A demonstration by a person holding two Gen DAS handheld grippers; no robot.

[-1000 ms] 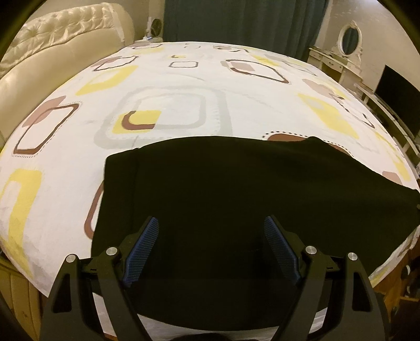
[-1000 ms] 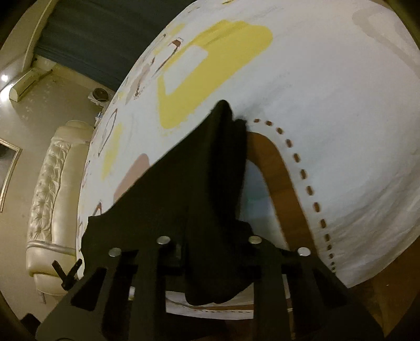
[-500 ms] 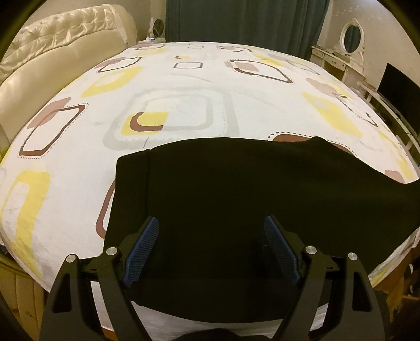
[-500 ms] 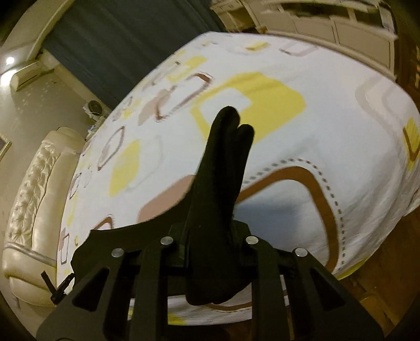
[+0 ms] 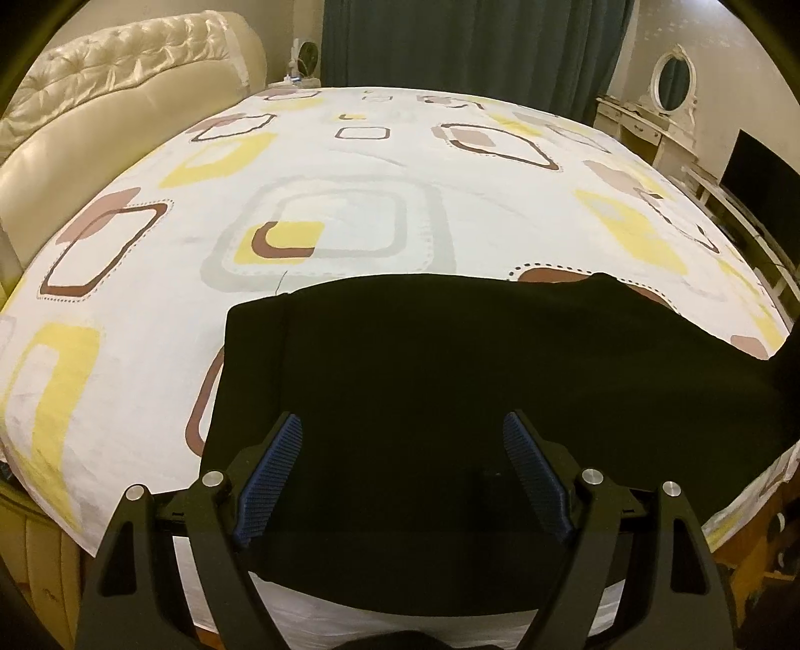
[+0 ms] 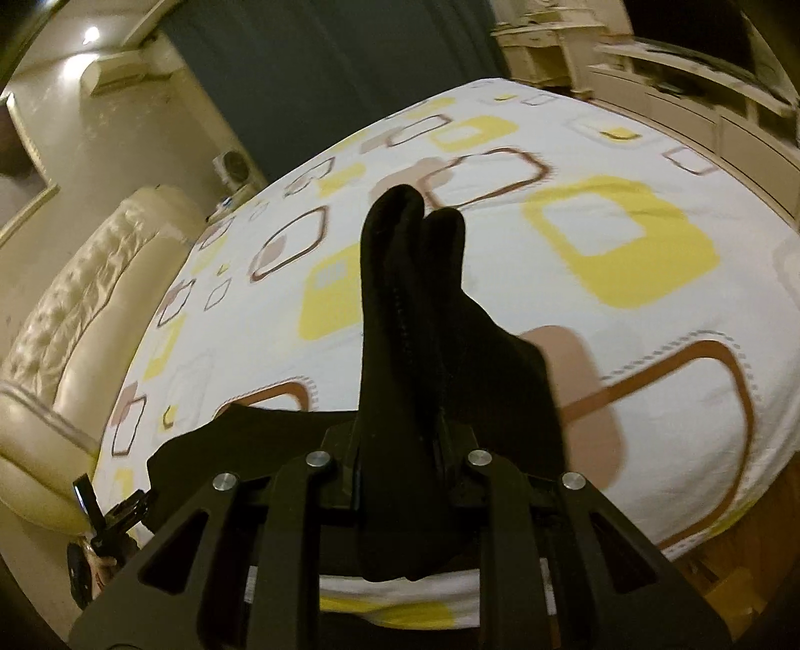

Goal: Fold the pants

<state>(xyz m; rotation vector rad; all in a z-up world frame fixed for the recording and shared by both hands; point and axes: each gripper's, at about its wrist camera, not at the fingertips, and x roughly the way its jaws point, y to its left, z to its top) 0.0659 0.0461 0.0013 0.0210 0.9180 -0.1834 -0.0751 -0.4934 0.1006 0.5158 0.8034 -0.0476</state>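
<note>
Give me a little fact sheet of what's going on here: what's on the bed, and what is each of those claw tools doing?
Setting: bedroom, bed with patterned bedsheet
Garment: black pants, mostly lying flat on the sheet near the front edge
Left gripper: open, hovering over the pants, nothing between its blue pads
Right gripper: shut on a bunched end of the pants, lifted off the sheet
Fold: not yet laid down
Nearby: cream tufted headboard, dark curtain, dresser with oval mirror
</note>
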